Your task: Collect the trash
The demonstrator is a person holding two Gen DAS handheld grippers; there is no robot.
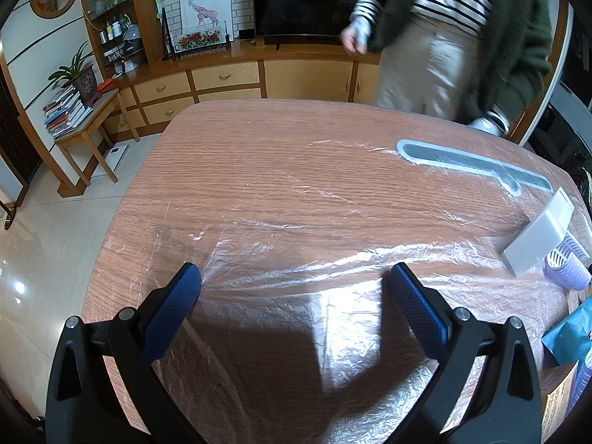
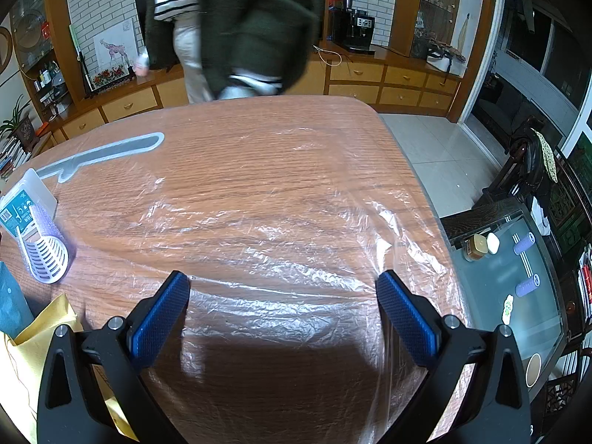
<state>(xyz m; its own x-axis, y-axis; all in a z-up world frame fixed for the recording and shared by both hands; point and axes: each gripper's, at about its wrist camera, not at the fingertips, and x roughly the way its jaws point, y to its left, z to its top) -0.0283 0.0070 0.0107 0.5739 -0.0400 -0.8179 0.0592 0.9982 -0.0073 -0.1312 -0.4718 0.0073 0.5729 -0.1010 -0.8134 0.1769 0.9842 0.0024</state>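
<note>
In the left wrist view, the left tool (image 1: 294, 277) sits low in the frame with its blue pads wide apart and nothing between them, hovering over a wood-grain desk (image 1: 229, 137) covered by a crinkled clear film (image 1: 296, 259). Toward the right of that frame lie a long grey strip (image 1: 470, 164), then a white box (image 1: 540, 231) touching a purple roller (image 1: 566, 266) at the right edge, with a blue packet (image 1: 569, 336) and a cardboard box (image 1: 555, 392) in the lower right corner. A person (image 1: 462, 26) in a dark cardigan and striped top stands blurred behind the desk, upper right. In the right wrist view the same items crowd the left edge: the strip (image 2: 107, 155) upper left, the box (image 2: 22, 207) below it, a roller (image 2: 46, 248) against the box, and a yellow envelope (image 2: 40, 336) at lower left. The right tool (image 2: 283, 283) is at the bottom centre, its pads also spread and holding nothing, above bare film (image 2: 296, 240). A glass side table (image 2: 518, 288) with small items shows at the lower right. Judging from this, collection has hardly begun: neither tool carries anything, no bin is in view, and every loose piece that might count as trash remains on the desk between the two tools' reaches, so all the picking up seems left to do.
</note>
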